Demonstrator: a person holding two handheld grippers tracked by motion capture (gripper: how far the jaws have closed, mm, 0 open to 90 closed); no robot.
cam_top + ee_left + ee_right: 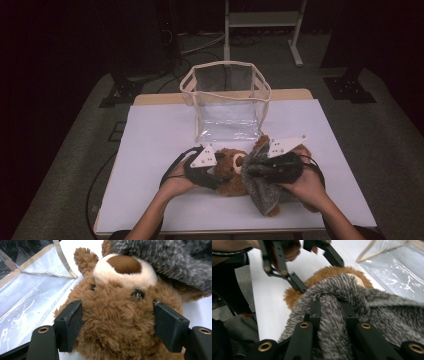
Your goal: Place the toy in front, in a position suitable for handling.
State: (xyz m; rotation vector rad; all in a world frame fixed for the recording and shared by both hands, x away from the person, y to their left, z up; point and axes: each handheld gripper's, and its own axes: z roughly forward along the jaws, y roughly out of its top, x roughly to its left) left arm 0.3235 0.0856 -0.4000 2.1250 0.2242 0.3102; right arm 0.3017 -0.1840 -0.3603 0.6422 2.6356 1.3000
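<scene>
A brown teddy bear (227, 172) lies on the white table cover near the front, between both hands. My left gripper (218, 176) comes in from the left. Its jaws press into the fur on both sides of the bear's head (117, 315), just below the cream muzzle. A grey fuzzy cloth (262, 192) drapes over the bear's right side and hangs toward the front edge. My right gripper (330, 305) is shut on a fold of this grey cloth (387, 312), right beside the bear's brown fur (292, 296). The left gripper (318, 275) appears beyond it.
A clear plastic bag with cream trim (225, 64) stands open at the back middle of the table, just behind the bear. The white cover (155, 145) lies bare on the left and right. A cable loops off the table's left edge (100, 180).
</scene>
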